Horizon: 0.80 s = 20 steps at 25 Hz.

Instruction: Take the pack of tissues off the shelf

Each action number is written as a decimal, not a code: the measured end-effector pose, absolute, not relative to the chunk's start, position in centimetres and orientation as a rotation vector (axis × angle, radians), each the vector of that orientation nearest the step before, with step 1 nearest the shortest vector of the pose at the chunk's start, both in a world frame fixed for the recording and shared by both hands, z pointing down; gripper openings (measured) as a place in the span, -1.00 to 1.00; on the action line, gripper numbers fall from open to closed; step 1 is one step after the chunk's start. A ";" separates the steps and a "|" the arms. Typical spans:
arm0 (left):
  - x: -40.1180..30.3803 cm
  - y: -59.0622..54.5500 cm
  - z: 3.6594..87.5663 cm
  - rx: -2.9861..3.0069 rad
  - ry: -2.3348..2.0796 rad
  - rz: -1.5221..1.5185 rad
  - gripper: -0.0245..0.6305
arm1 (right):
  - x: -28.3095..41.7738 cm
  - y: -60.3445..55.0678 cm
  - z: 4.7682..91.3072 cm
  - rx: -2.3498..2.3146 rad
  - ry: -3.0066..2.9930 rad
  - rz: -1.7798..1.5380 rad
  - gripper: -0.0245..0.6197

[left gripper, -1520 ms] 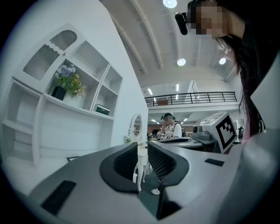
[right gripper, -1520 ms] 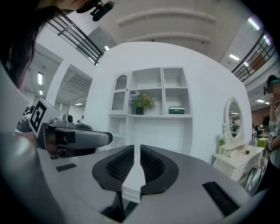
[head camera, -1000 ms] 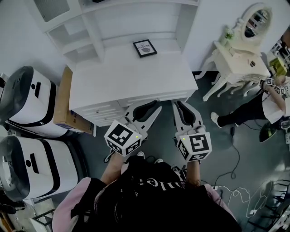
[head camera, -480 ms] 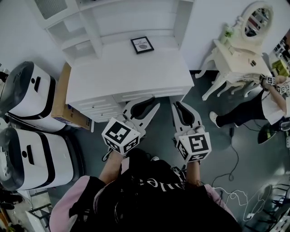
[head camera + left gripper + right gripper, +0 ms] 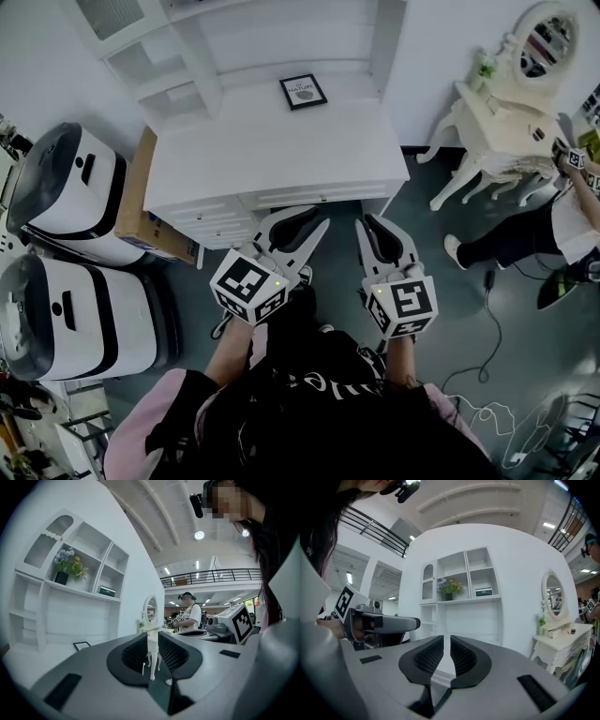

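The pack of tissues [image 5: 107,591] is a small dark box lying in the upper right compartment of the white shelf unit [image 5: 70,588], over the desk. The right gripper view shows this pack [image 5: 483,592] in the same compartment. The head view cuts off the shelf's top, so the pack is hidden there. My left gripper [image 5: 322,221] and right gripper [image 5: 364,221] are held level side by side at the desk's front edge. Both point towards the shelf, far short of the pack. The left gripper [image 5: 152,637] and right gripper [image 5: 446,639] are shut, with nothing between their jaws.
A white desk [image 5: 272,150] carries a small framed picture [image 5: 303,92]. A pot of flowers [image 5: 449,590] stands on the shelf left of the pack. Two white machines [image 5: 70,197] and a cardboard box [image 5: 141,216] stand at left. At right are a vanity table [image 5: 511,103] and another person [image 5: 572,216].
The head view has shifted slightly over the desk. Both grippers stay side by side before the desk front with their jaws shut. The person at right has edged further right.
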State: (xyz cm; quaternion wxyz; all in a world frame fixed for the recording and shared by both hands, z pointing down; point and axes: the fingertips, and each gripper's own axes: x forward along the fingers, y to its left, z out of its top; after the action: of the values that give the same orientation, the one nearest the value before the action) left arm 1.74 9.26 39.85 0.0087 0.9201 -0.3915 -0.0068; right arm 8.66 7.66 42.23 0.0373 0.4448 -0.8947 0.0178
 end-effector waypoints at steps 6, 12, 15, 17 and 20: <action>0.8 6.2 40.1 2.867 -1.231 -0.032 -0.68 | 8.6 4.4 42.7 1.379 -2.730 0.064 -0.70; -0.6 0.1 40.4 2.865 -1.212 -0.052 -0.68 | 7.6 -1.2 42.5 1.398 -2.693 0.039 -0.70; -1.2 -3.6 39.7 2.890 -1.179 -0.064 -0.68 | 6.9 -4.9 41.7 1.435 -2.678 0.030 -0.70; -1.9 -6.1 39.2 2.906 -1.158 -0.068 -0.68 | 6.0 -7.4 41.1 1.446 -2.669 0.025 -0.70; -3.0 -9.7 38.4 2.918 -1.136 -0.084 -0.68 | 4.8 -11.1 40.2 1.456 -2.659 0.017 -0.70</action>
State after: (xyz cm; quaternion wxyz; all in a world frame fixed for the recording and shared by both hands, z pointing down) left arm -3.02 -9.72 38.38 0.0047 0.9315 -0.3626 -0.0270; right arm 4.77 -11.05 40.25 0.0547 0.4796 -0.8758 0.0055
